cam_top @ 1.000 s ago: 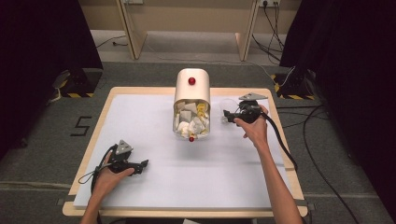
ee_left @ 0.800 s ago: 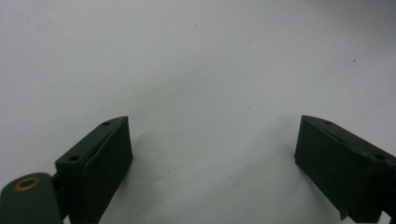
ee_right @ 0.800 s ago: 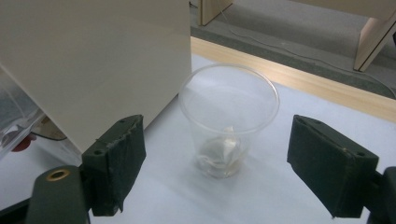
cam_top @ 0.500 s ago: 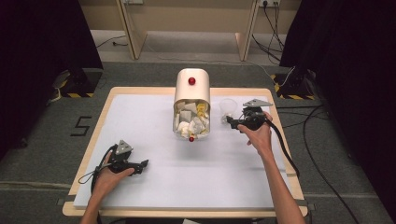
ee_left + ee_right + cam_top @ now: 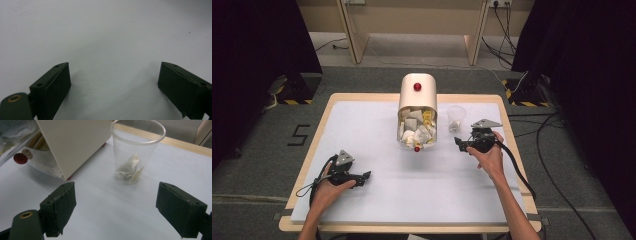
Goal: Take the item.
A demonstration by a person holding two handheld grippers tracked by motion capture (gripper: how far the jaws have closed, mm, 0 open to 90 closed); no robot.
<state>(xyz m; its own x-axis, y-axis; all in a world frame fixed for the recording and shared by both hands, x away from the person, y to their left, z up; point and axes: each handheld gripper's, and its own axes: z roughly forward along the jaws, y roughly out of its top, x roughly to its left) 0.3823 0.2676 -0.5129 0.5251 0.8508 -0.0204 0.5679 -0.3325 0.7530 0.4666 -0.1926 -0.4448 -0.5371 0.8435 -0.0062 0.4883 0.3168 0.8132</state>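
Clear plastic forms the small cup that stands upright near the right edge of the table, just beside the cream container in the middle of the far half. Inside the cup lies one tea bag, crumpled at the bottom. The right gripper has moved since a second ago: then it was held close to the container's open front, and now it sits nearer to the person, a little in front of the cup, with its jaws wide apart and nothing between them. In the right gripper view the cup is seen between the two black jaws but apart from them, not touched. From this I judge that a tea bag was taken out of the container and dropped into the cup, and that the hand is now drawing back after the release. The container lies on its side with a red knob on top, and its open front still shows many packets and bags, so more could be moved if the work asks for it. The left gripper rests near the front left corner of the white surface, in the same place as before, also fully open and holding nothing; its own view shows plain white cover under the jaws.
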